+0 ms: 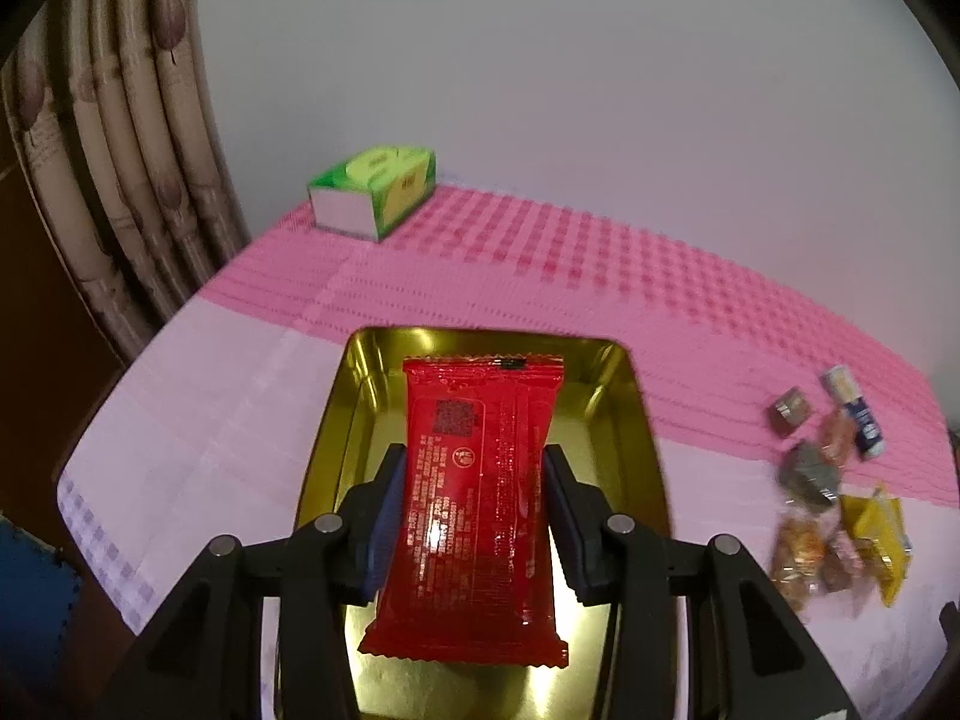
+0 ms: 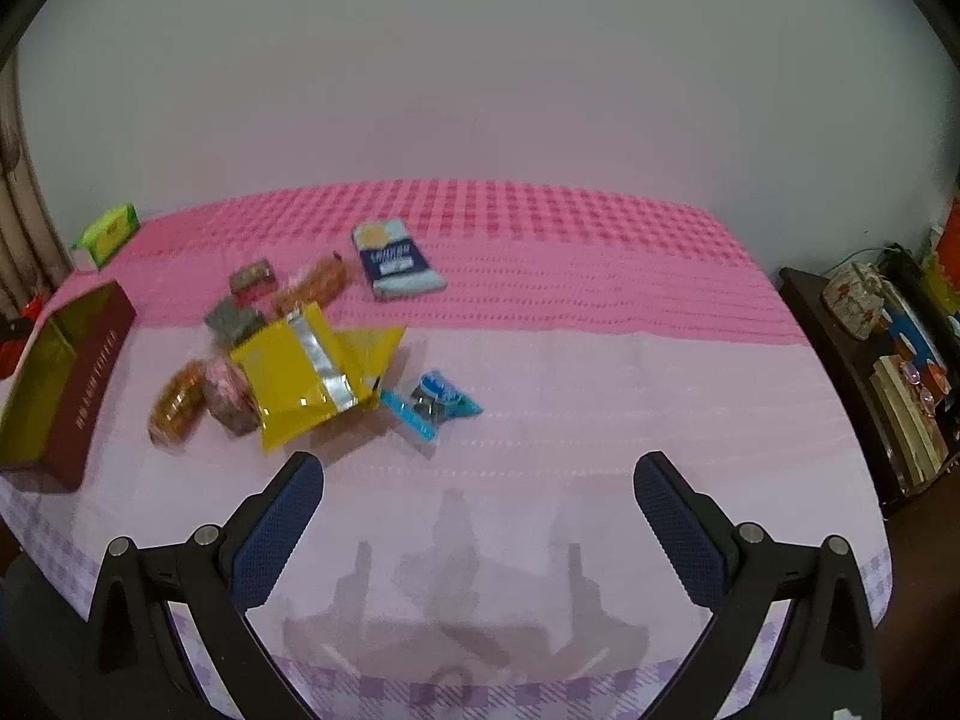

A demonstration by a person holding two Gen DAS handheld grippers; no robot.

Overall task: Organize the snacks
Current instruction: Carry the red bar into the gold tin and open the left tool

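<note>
My left gripper [image 1: 474, 468] is shut on a red snack packet [image 1: 474, 498] and holds it over the open gold tin [image 1: 636, 420]. The tin also shows in the right wrist view [image 2: 90, 372], dark red outside, at the table's left. My right gripper [image 2: 479, 468] is open and empty above the pale front of the table. A heap of snacks lies ahead of it to the left: a yellow packet [image 2: 300, 378], a blue-wrapped sweet [image 2: 432, 402], orange and brown wrapped pieces [image 2: 180, 402], and a blue-and-white packet [image 2: 396, 261] further back.
A green tissue box [image 1: 375, 192] stands at the far left corner of the pink and lilac tablecloth [image 2: 600, 360]. Curtains [image 1: 108, 180] hang at the left. A dark shelf with books [image 2: 888, 360] stands off the table's right edge.
</note>
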